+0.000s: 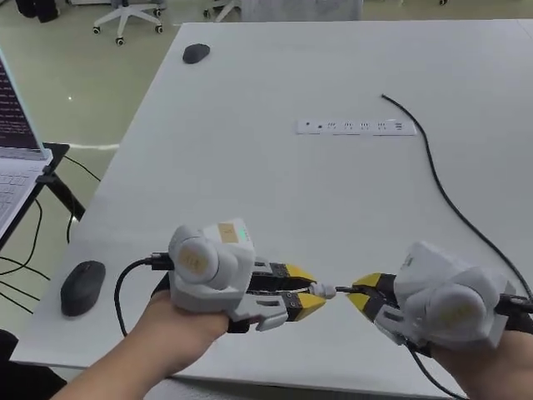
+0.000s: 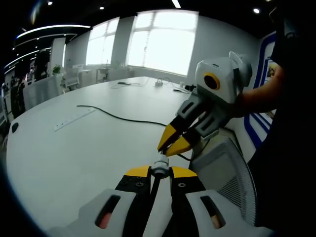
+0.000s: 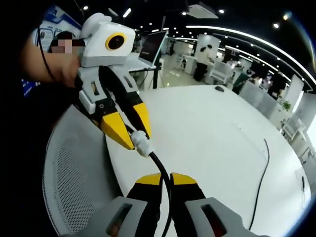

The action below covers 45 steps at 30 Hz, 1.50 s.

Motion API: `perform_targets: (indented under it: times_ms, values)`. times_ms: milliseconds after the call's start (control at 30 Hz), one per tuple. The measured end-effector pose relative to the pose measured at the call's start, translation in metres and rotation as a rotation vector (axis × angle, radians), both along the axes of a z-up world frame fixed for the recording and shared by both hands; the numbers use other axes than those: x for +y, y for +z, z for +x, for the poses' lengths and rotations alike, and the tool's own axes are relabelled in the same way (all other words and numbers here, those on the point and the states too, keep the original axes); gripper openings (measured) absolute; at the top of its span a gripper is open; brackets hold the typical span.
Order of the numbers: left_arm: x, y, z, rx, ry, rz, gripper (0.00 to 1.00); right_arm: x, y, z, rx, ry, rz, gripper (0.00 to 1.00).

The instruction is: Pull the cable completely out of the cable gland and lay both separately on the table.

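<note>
Above the near edge of the white table [image 1: 250, 175], the right gripper [image 1: 359, 294] pinches the thin, bendy cable [image 3: 159, 165] close to the left gripper [image 1: 310, 297], whose jaws clamp the small cable gland [image 1: 323, 291]. Both look light. The gland seems hard and possibly slippery, so I'd grip near the joint.

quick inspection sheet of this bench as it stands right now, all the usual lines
surface: white table, flat and even
job's things: white cable gland with the black cable running out of it, not yet separated, both held over the near edge
clutter: power strip; mouse at the far end; second mouse near the left edge
grippers: left tool shut on the cable gland; right tool shut on the cable, tips facing and close
cables: long black cord lying across the right side, one end loose near the power strip
surroundings: laptop left of the table; office chairs beyond
</note>
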<state>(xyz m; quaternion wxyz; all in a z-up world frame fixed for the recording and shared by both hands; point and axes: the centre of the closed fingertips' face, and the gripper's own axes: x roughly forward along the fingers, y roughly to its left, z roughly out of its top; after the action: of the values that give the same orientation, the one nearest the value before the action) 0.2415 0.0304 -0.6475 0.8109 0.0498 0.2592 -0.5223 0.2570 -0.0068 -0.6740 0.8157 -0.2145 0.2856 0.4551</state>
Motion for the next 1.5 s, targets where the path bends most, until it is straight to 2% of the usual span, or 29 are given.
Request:
perform_targets:
  times_ms: [67, 133, 200, 367, 567, 633, 833, 900, 1167, 1333, 1500]
  values:
    - [0.000, 0.000, 0.000, -0.001, 0.002, -0.001, 0.15, -0.004, -0.001, 0.002, 0.009, -0.027, 0.017, 0.00]
    - [0.001, 0.001, 0.001, -0.001, 0.005, -0.004, 0.15, -0.007, -0.004, 0.003, 0.047, -0.077, 0.051, 0.00]
    - [0.002, 0.001, 0.002, -0.001, 0.008, -0.005, 0.15, -0.011, -0.006, 0.005, 0.058, -0.101, 0.065, 0.00]
    - [0.005, 0.001, 0.003, -0.005, 0.012, -0.006, 0.15, -0.023, -0.018, 0.009, 0.151, -0.232, 0.133, 0.00]
    - [0.005, 0.001, 0.002, -0.007, 0.009, -0.006, 0.15, -0.038, -0.036, 0.008, 0.246, -0.352, 0.165, 0.00]
    - [0.006, 0.001, 0.001, -0.007, 0.008, -0.005, 0.15, -0.041, -0.043, 0.005, 0.305, -0.396, 0.188, 0.00]
    - [0.009, -0.001, -0.001, -0.003, 0.006, -0.001, 0.15, -0.050, -0.058, 0.003, 0.403, -0.510, 0.236, 0.00]
    - [0.010, -0.001, -0.002, -0.002, 0.008, -0.005, 0.15, -0.050, -0.058, 0.004, 0.408, -0.516, 0.240, 0.00]
    - [0.013, -0.001, -0.002, 0.002, 0.008, -0.004, 0.15, -0.046, -0.058, 0.002, 0.379, -0.487, 0.210, 0.02]
    - [0.012, -0.001, -0.002, 0.010, 0.009, -0.012, 0.15, -0.047, -0.055, 0.003, 0.334, -0.461, 0.175, 0.02]
    - [0.012, -0.001, -0.001, 0.017, 0.013, -0.016, 0.15, -0.048, -0.055, 0.003, 0.328, -0.435, 0.169, 0.03]
